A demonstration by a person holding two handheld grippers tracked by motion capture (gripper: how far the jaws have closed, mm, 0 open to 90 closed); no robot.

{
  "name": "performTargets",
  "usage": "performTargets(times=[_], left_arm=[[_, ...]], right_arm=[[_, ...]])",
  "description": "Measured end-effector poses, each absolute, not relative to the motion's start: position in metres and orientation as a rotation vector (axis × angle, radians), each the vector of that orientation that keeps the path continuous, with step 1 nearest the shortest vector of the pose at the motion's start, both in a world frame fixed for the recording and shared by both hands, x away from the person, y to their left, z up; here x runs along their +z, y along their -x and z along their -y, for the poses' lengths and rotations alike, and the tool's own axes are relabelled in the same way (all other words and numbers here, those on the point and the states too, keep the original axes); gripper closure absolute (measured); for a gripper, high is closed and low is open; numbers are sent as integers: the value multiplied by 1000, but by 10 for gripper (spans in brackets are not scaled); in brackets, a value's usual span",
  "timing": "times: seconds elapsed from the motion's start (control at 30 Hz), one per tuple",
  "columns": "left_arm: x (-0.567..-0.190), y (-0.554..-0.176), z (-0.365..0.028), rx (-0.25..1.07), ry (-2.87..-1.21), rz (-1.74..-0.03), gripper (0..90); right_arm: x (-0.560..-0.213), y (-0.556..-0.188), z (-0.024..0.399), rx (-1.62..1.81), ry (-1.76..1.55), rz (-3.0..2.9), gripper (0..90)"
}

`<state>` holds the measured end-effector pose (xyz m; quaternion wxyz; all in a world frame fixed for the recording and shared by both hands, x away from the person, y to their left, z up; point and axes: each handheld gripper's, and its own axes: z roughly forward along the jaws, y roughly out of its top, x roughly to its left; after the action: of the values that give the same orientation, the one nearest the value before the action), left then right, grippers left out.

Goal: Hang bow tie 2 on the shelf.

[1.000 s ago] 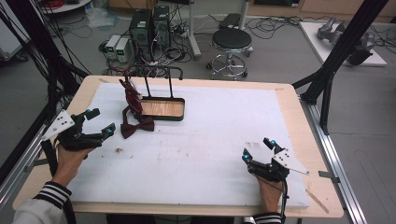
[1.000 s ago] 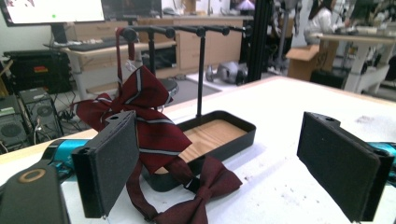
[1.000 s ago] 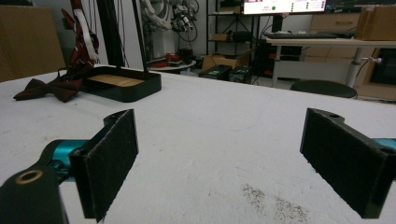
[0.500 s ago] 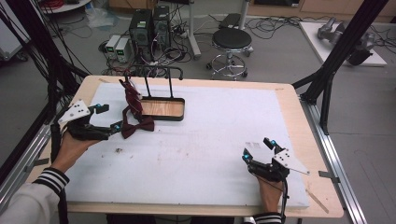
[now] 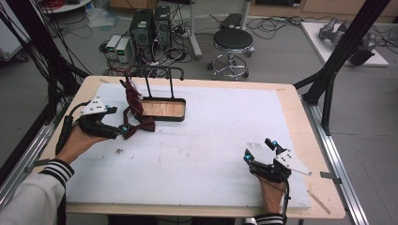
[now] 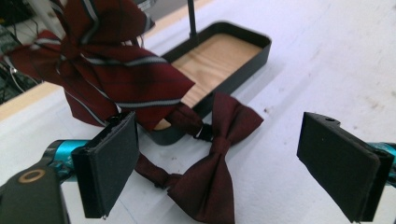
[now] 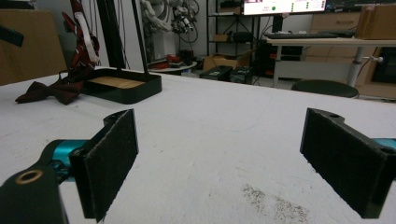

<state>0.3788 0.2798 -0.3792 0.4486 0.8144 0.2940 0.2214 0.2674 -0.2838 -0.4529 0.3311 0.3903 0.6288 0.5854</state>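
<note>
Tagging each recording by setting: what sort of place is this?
Likely a lab or workshop: black desktop computer towers with tangled cables on the floor, a round black stool, and black metal frame struts around the white-covered wooden table.

Both tongs (image 5: 123, 130) (image 5: 259, 151) are showing black padded jaws, teal joints, grey three-cornered plates and black cables; white sleeves (image 5: 28, 199) are ending in black-striped cuffs.

Bow tie (image 6: 210, 172) maroon cloth, slight sheen; tray (image 6: 243, 60) matt black rim, wood-grain floor.
</note>
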Motion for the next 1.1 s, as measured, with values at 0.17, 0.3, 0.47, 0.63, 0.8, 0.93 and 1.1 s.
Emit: performTargets(times=[0.17, 0.3, 0.47, 0.63, 0.8, 0.93, 1.1], left_arm=[[-384, -390, -270, 526, -2121, -744, 134], [-386, -395, -267, 512, -2147, -745, 141], [-390, -404, -262, 462, -2218, -761, 142], [-391, -411, -258, 446, -2260, -763, 142], [-391, -420, -254, 414, -2338, -772, 168], [-393, -423, -253, 402, -2364, -791, 170], [-397, -430, -247, 394, -2413, -801, 239]], right_arm=[[-453, -267, 284, 1534, -1021, -1643, 105], [-453, -267, 284, 1536, -1020, -1640, 105], [-453, -267, 284, 1537, -1021, -1640, 106], [-453, -267, 284, 1536, -1019, -1640, 105], [-453, -267, 284, 1536, -1017, -1640, 106], [-453, -267, 284, 1536, -1017, -1640, 106], [-453, -267, 284, 1533, -1013, -1641, 106]])
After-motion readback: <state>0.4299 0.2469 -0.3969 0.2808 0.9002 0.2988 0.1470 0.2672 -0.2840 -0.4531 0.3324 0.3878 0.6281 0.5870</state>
